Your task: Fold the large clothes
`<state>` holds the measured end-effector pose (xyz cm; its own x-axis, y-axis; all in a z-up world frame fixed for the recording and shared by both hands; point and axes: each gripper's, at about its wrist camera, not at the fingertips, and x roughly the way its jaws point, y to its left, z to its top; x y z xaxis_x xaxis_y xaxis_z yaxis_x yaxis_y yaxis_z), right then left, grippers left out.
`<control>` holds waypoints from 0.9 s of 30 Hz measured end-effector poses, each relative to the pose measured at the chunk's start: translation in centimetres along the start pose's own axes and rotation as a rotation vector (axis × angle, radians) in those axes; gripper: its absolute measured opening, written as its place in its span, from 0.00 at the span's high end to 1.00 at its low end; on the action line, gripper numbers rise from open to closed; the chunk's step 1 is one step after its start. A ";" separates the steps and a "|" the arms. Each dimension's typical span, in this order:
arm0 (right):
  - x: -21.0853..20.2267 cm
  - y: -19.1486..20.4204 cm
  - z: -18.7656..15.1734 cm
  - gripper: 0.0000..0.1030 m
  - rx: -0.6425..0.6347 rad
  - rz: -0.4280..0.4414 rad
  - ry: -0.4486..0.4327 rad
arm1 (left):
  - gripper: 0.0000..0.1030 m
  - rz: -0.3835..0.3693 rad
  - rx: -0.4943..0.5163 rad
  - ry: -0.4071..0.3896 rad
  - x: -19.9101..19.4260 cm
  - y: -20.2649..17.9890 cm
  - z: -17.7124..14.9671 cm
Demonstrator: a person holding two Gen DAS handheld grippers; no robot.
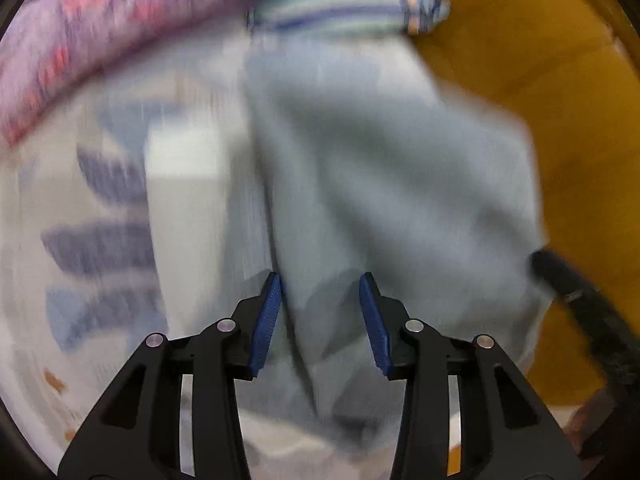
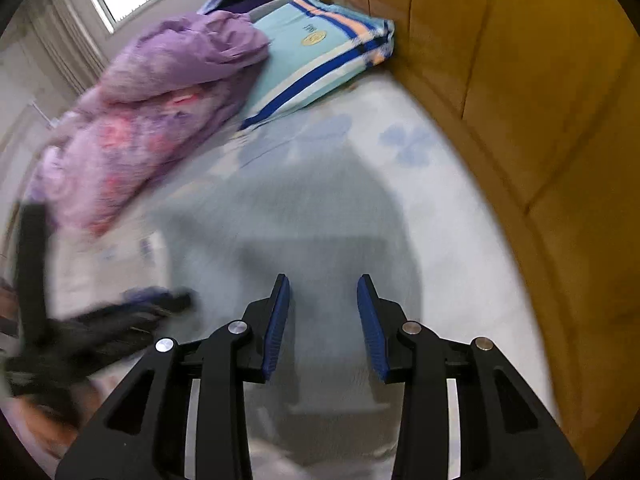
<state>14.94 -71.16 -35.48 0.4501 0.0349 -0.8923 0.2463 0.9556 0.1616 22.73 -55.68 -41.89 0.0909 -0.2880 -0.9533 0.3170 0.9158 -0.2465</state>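
Observation:
A pale grey-blue garment [image 1: 380,180] lies spread on the bed, blurred in both views. In the left wrist view my left gripper [image 1: 320,312] points steeply down at it. Its blue pads [image 1: 268,320] stand apart, and a raised fold of the cloth shows in the gap, with no pad clearly pressing on it. The right wrist view shows the garment [image 2: 300,220] flat under my right gripper [image 2: 323,320], whose pads are also apart with nothing pinched. A dark blur at the lower left is the left gripper [image 2: 100,320]. The right gripper appears as a dark blur [image 1: 580,308] at the garment's right edge.
The bed has a pale sheet with blue flowers [image 2: 400,140]. A bunched purple floral quilt [image 2: 152,120] lies at the far left, and a folded turquoise striped blanket [image 2: 320,52] beside it. A padded mustard headboard [image 2: 540,100] runs along the right. A window is at the far end.

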 end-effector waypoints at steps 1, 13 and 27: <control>0.7 0.5 -0.5 0.66 -0.040 -0.039 0.027 | 0.61 0.019 -0.003 0.034 1.1 0.2 -1.2; 1.8 0.3 -4.6 0.66 0.089 -0.026 0.205 | 0.55 0.064 0.032 0.052 1.2 -0.1 -5.3; -8.4 4.2 -5.5 0.08 0.220 -0.004 0.068 | 0.15 0.106 0.074 -0.036 -9.7 2.0 -7.8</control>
<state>7.49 -65.81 -29.61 0.3916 0.0576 -0.9183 0.4326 0.8694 0.2389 15.14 -48.83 -34.50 0.1606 -0.2014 -0.9662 0.3724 0.9190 -0.1297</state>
